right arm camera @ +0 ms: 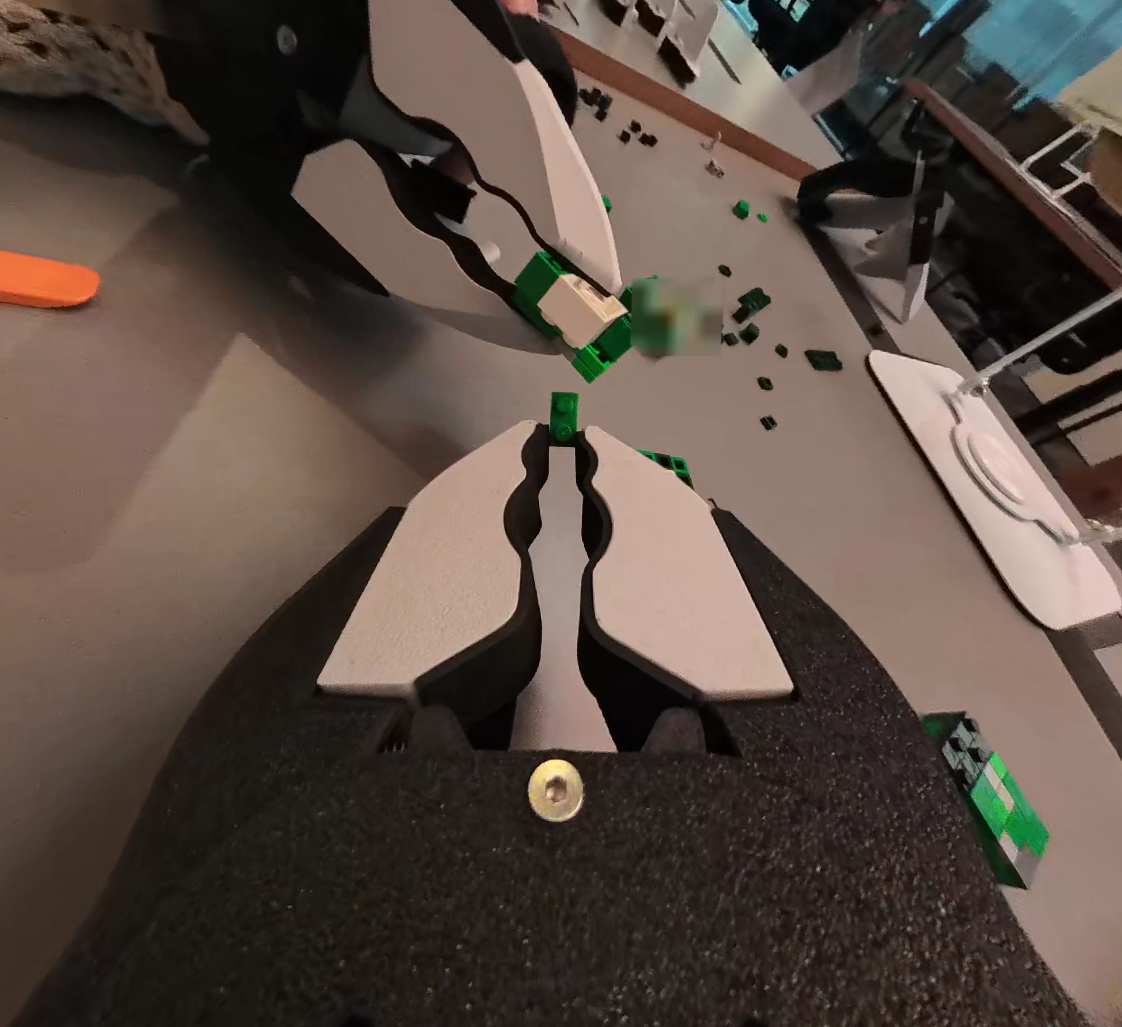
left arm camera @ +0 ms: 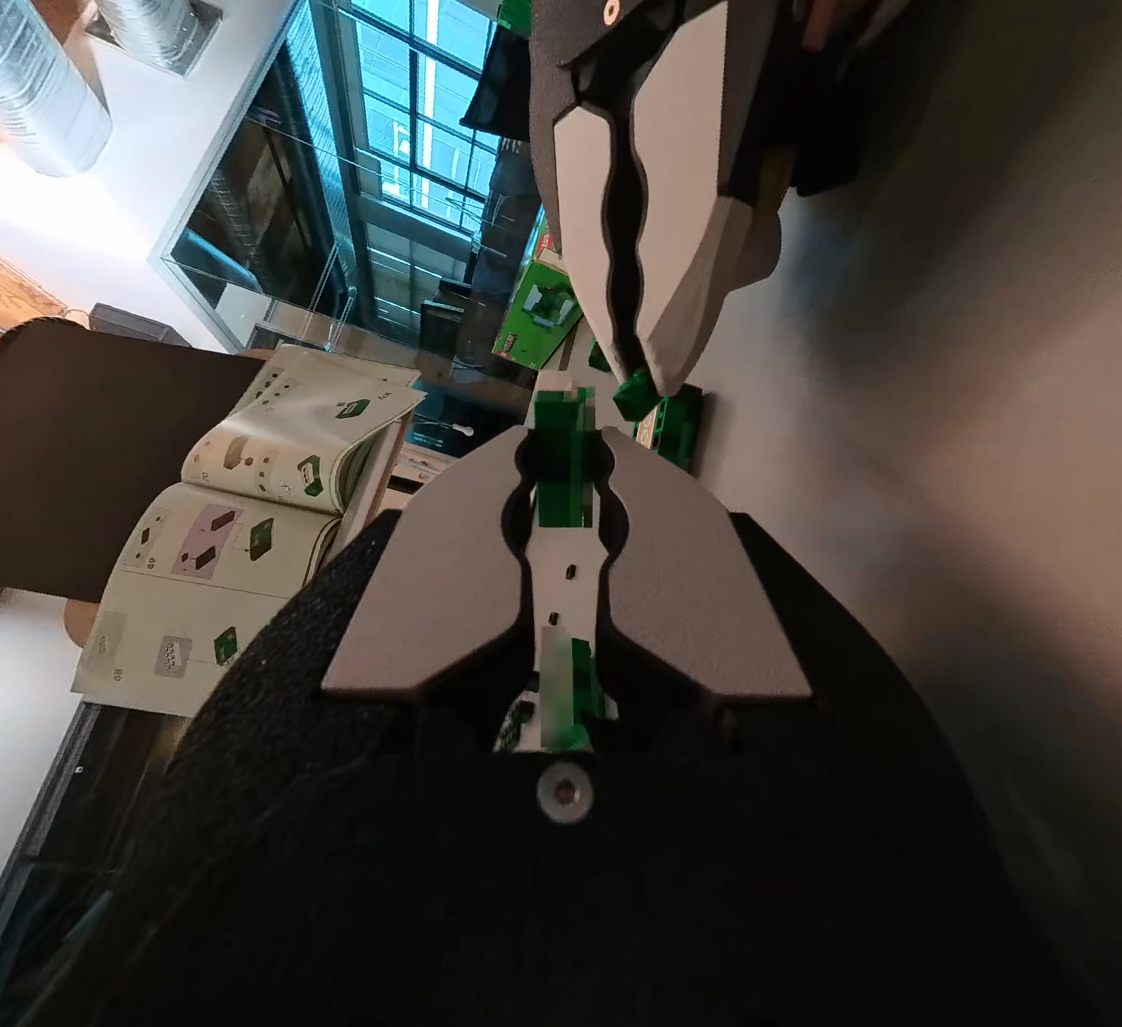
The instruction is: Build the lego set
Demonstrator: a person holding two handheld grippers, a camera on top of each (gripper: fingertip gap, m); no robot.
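In the left wrist view my left gripper is shut on a green and white lego assembly, held off the grey table. My right gripper comes in from above, shut on a small green plate, close to the assembly but apart from it. In the right wrist view my right gripper pinches the two-stud green plate at its tips. The left gripper holds the assembly just beyond it, with a small gap between them.
An open instruction booklet and a green box lie to the left. Several loose dark green pieces are scattered on the table. A green built block, a white stand base and an orange tool lie nearby. My left and right fingertips are right by each other. From the right gripper's tips to the green built block is close to 20 cm.
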